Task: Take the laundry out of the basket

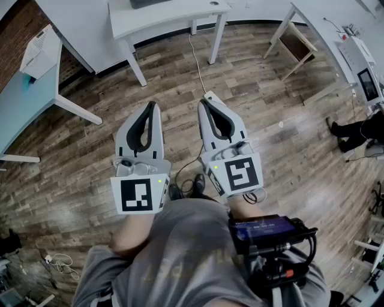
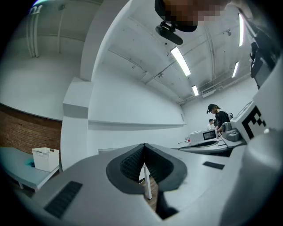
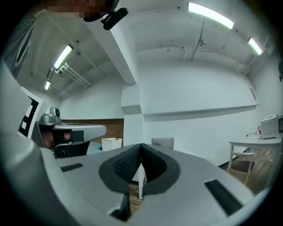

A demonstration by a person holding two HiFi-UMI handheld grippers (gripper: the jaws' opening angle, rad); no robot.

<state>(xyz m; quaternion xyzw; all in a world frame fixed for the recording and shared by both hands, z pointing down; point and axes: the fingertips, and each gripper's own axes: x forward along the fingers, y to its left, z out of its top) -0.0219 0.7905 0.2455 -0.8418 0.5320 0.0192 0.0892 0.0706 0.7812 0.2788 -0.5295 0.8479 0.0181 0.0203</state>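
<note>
Two grippers show: the left gripper [image 1: 151,105] and the right gripper [image 1: 204,103]. Each bears one marker cube [image 1: 138,195], two in all. One white crate [image 1: 39,51] sits at the teal table's [image 1: 21,102] far edge. There is one wooden chair [image 1: 297,45]. Two people [image 2: 219,118] stand far off.

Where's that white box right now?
Head view, upper left: the white box sits on the teal table, well left of the left gripper and the white table.
</note>
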